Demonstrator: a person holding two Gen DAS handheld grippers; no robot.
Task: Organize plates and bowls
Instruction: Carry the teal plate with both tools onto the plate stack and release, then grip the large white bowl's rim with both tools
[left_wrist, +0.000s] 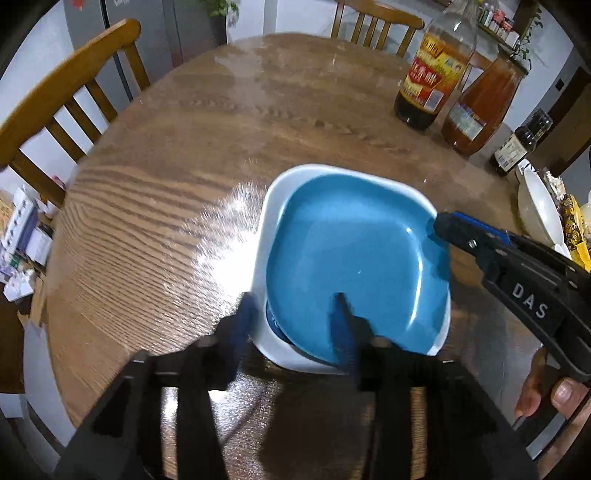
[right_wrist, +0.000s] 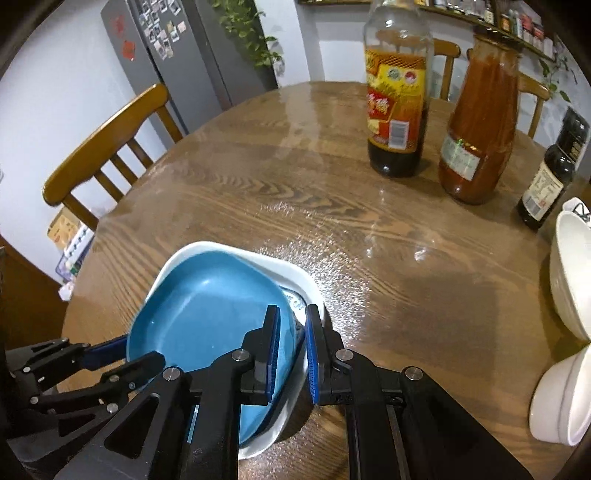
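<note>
left claw (left_wrist: 295, 325) open astride blue plate (left_wrist: 354, 258) (atop white plate (left_wrist: 266, 206))

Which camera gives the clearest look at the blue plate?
The left wrist view: the blue plate lies nearly whole there, nested in the white plate, with only its near edge behind the left gripper. In the right wrist view the blue plate is partly hidden behind the right gripper.

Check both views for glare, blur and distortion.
Left wrist view: glare on the table beside the white plate; left gripper fingers motion-blurred; fisheye bends the chairs. Right wrist view: sharper, glare right of the blue plate.
</note>
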